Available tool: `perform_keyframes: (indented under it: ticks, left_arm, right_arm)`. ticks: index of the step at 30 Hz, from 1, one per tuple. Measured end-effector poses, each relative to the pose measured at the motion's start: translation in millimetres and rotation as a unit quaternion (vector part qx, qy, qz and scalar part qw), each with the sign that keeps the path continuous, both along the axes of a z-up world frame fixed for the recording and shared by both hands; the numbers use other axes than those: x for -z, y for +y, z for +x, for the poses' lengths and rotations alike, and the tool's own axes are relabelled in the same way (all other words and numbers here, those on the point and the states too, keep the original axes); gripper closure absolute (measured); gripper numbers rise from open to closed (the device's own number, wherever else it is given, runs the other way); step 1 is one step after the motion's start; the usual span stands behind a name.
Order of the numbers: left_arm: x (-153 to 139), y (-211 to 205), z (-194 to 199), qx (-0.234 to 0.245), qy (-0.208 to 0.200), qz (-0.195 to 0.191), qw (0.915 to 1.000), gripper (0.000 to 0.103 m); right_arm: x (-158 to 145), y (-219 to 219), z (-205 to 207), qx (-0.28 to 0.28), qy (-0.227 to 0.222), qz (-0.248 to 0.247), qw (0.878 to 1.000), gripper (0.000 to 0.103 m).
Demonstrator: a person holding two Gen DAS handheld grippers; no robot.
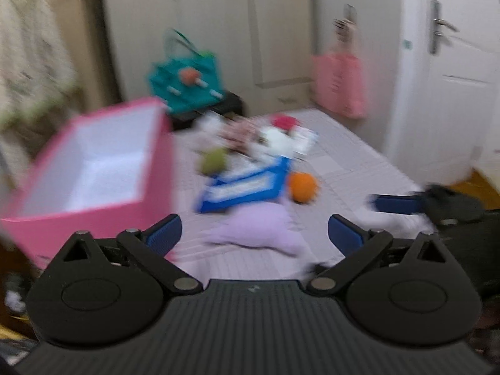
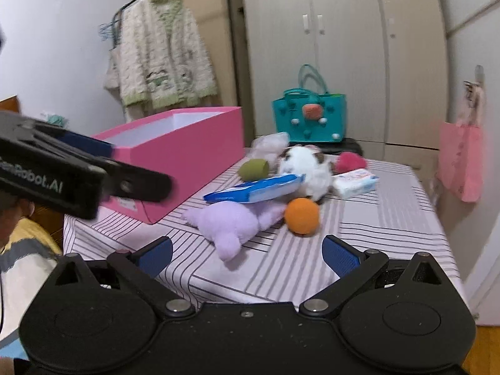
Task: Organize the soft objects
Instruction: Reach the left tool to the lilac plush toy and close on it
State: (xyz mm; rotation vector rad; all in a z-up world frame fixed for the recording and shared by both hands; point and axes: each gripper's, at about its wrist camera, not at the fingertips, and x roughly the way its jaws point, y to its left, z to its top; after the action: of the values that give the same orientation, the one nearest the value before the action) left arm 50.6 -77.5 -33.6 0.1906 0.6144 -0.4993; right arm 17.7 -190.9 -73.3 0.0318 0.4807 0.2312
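A lilac plush toy (image 2: 232,220) lies near the table's front, with an orange ball (image 2: 301,215) just right of it. Behind them sit a blue-and-white wipes pack (image 2: 254,190), a white-and-brown plush (image 2: 307,168), an olive plush (image 2: 253,168), a red plush (image 2: 348,161) and a white tissue pack (image 2: 354,182). The open pink box (image 2: 184,156) stands at the left. My right gripper (image 2: 247,254) is open, short of the lilac plush. My left gripper (image 1: 254,234) is open too, above the lilac plush (image 1: 259,229); this view is motion-blurred. The pink box (image 1: 93,184) fills its left.
A teal tote bag (image 2: 309,118) stands on a dark stool behind the table. A pink bag (image 2: 461,162) hangs at the right wall, a pale jacket (image 2: 159,59) on a rail at the left. The striped tablecloth (image 2: 375,234) has bare room at the right. A person's sleeve (image 2: 22,256) shows lower left.
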Motion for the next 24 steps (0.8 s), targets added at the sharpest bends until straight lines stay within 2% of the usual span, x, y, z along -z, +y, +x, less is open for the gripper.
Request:
perform_keyframes:
  ticks: [2, 5, 8, 12, 16, 18, 19, 21, 24]
  left_arm:
    - [8.0, -6.3, 10.3, 0.017, 0.023, -0.012, 0.9995, 0.005]
    - [16.8, -17.1, 19.2, 0.022, 0.017, 0.005, 0.9996, 0.006]
    - [22.8, -23.4, 33.8, 0.026, 0.023, 0.014, 0.9993, 0.006]
    - [33.0, -26.4, 62.7, 0.023, 0.055, 0.018, 0.9981, 0.006]
    - [43.6, -27.4, 83.5, 0.033, 0.08, 0.018, 0.9961, 0.007]
    - [47.4, -28.0, 89.5, 0.04, 0.091, 0.014, 0.995, 0.015]
    - [49.1, -27.3, 93.7, 0.041, 0.103, 0.009, 0.9938, 0.025]
    - [52.2, -23.0, 102.0, 0.031, 0.12, -0.009, 0.9922, 0.028]
    - [57.5, -19.6, 109.2, 0.022, 0.134, -0.012, 0.9907, 0.029]
  right_arm:
    - [6.0, 3.6, 7.1, -0.02, -0.003, -0.002, 1.0, 0.0]
    - [14.2, 1.8, 21.3, -0.056, 0.004, 0.034, 0.998, 0.001]
    - [25.1, 3.9, 37.3, -0.057, 0.014, 0.033, 0.998, 0.002]
    - [36.5, 4.7, 50.5, -0.062, 0.027, 0.04, 0.997, 0.012]
    - [39.7, 8.2, 54.4, -0.063, 0.022, 0.027, 0.997, 0.015]
    - [40.4, 8.1, 56.7, -0.07, 0.022, 0.022, 0.997, 0.018]
    - [41.3, 8.3, 58.0, -0.071, 0.022, 0.022, 0.997, 0.019]
    - [41.9, 8.7, 59.7, -0.078, 0.016, 0.025, 0.997, 0.02]
    - [43.2, 9.2, 62.8, -0.081, 0.01, 0.034, 0.996, 0.022]
